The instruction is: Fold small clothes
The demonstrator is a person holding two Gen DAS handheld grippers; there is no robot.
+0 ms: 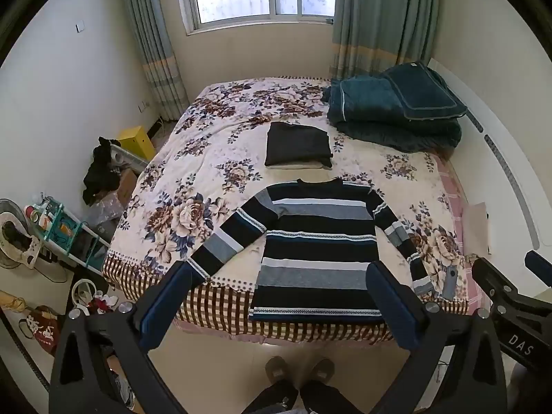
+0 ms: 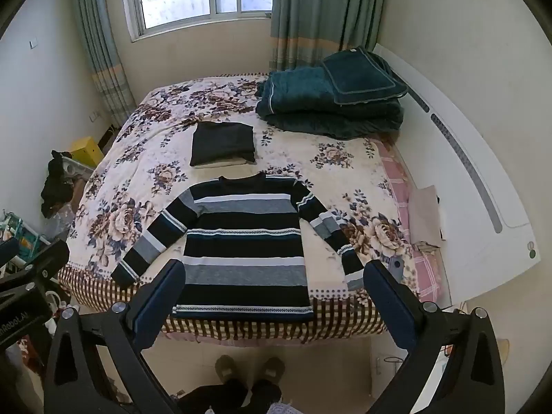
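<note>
Striped sweater (image 1: 315, 245) lies flat at the bed's (image 1: 220, 145) near edge. Left gripper (image 1: 279, 296) and right gripper (image 2: 276, 296) hang wide open, empty. Hem overhangs, so a sloppy sleeve grab could drag it off.

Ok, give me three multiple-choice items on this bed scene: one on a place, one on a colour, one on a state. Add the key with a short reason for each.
1. Where does the folded dark garment lie?
A. On the floor by the slippers
B. On the bed, beyond the striped sweater's collar
C. On top of the teal bedding

2. What colour is the box on the floor left of the bed?
A. Yellow
B. Red
C. White

3. How is the striped sweater lying?
A. Folded in half
B. Rolled into a bundle
C. Spread flat, both sleeves out

Key:
1 B: it sits just past the neckline, apart from the teal bedding.
2 A: it shows plain yellow in both views.
3 C: body and sleeves lie open near the bed's near edge, with the left gripper and right gripper open and holding nothing.
</note>
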